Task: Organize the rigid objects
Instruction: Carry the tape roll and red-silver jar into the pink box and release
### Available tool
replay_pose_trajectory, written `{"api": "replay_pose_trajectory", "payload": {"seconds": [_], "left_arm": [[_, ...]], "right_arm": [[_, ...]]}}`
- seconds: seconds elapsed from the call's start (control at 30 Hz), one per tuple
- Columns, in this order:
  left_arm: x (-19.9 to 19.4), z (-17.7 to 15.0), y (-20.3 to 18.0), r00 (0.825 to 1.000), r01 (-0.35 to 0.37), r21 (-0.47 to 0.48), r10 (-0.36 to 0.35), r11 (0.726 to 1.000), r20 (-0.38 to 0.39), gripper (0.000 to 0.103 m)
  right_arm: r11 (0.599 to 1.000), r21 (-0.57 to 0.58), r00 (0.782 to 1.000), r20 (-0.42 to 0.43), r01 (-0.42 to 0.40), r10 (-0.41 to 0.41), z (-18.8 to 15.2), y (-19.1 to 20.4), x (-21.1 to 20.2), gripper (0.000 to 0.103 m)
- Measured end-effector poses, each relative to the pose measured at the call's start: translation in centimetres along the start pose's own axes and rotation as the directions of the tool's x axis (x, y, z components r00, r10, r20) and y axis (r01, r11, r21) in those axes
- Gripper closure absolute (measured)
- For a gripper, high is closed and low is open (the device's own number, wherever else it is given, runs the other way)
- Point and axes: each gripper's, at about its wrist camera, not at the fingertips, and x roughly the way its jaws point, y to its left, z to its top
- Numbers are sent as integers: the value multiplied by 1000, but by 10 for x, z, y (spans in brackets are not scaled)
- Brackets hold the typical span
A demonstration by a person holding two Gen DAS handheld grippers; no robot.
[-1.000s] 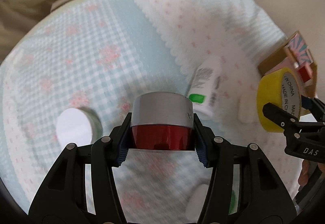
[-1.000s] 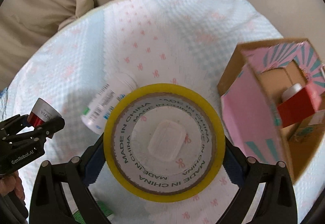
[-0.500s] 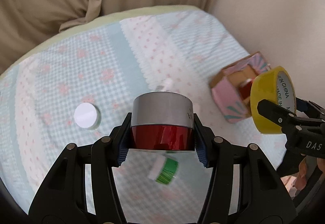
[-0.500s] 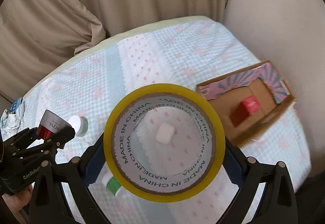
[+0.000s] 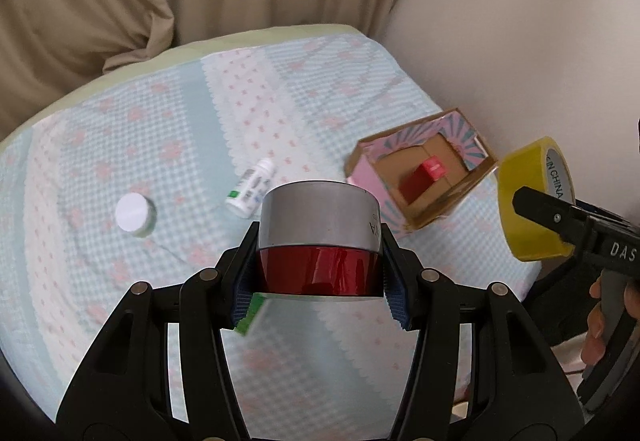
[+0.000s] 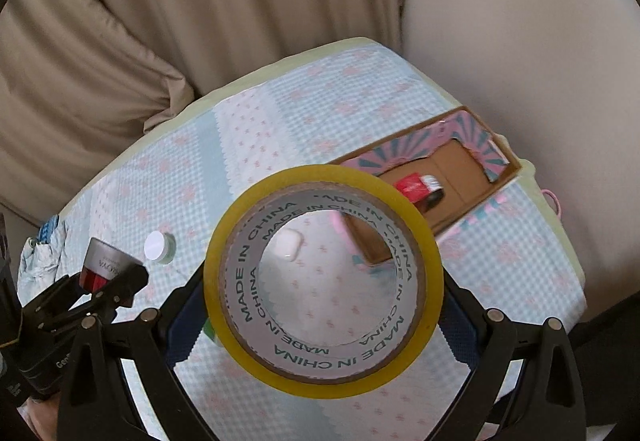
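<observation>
Left gripper point(image 5: 319, 273): pressed onto a red jar with a silver lid point(image 5: 319, 237), which is held clear above the table. Right gripper point(image 6: 324, 315): clamped across the outer rim of a yellow tape roll point(image 6: 323, 281), likewise carried in the air. Change noted against a second ago: both tools have been raised well away from the checked tablecloth point(image 5: 132, 129), so that a close view of the cloth has been replaced by a view of the whole table; both items have been kept in the same grasp throughout. Cardboard box point(image 5: 424, 177): seen open-topped near the right edge of the table, with a red item point(image 5: 424, 179) already lodged inside. Left on the cloth: a white bottle point(image 5: 250, 188) lying on its side, a small white-capped jar point(image 5: 134, 214) standing well apart from it, a small white case point(image 6: 287, 244) seen through the tape's core, and a green-and-white item point(image 5: 250, 313) partly hidden behind the left fingers, not identifiable. Judgement: the lift is taken as complete and the carry towards the box as the step in hand; two items are expected to be deposited there, and at least four remain to be collected.
</observation>
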Motion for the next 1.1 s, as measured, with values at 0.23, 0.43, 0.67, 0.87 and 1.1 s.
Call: {"api": "replay_pose_trajectory", "payload": {"seconds": [0.23, 0.43, 0.67, 0.87, 1.1], "left_arm": [[19, 15, -61, 1000, -24, -53, 25, 998, 19, 52], [61, 34, -113, 1000, 0, -119, 1, 993, 6, 52], [124, 56, -155, 999, 7, -146, -13, 989, -38, 52], [176, 78, -161, 995, -7, -158, -9, 987, -101, 52], [256, 97, -152, 975, -38, -133, 7, 990, -222, 52]], "right_arm": [[1000, 4, 999, -33, -17, 17, 27, -82, -3, 5], [999, 7, 997, -76, -32, 32, 59, -154, 17, 5], [999, 1, 988, -144, -54, 54, 97, -204, 59, 5], [997, 23, 967, -243, -77, 81, 126, -224, 117, 5], [991, 68, 916, -379, -112, 129, 152, -238, 195, 5]]}}
